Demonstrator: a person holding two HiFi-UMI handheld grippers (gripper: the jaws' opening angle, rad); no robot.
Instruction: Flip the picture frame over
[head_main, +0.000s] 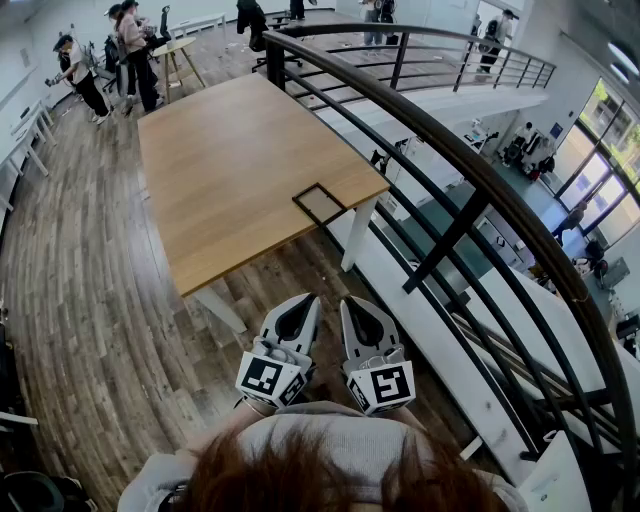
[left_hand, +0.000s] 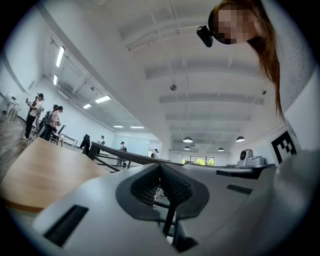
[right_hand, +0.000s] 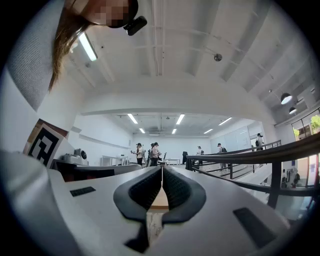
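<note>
The picture frame (head_main: 320, 203) is a thin dark rectangle lying flat on the near right corner of the wooden table (head_main: 220, 160). Both grippers are held close to the person's body, well short of the table and over the floor. In the head view the left gripper (head_main: 299, 306) and the right gripper (head_main: 357, 309) sit side by side, pointing toward the table. In the left gripper view, the left gripper (left_hand: 161, 168) is shut with nothing between its pads. The right gripper (right_hand: 162, 171) is shut and empty too, and a strip of the table top shows past its pads.
A dark metal railing (head_main: 440, 150) curves along the right, close to the table's corner, with a lower level beyond it. Several people (head_main: 130, 60) stand at the far left near another table (head_main: 175, 47). Wood plank floor (head_main: 90, 300) surrounds the table.
</note>
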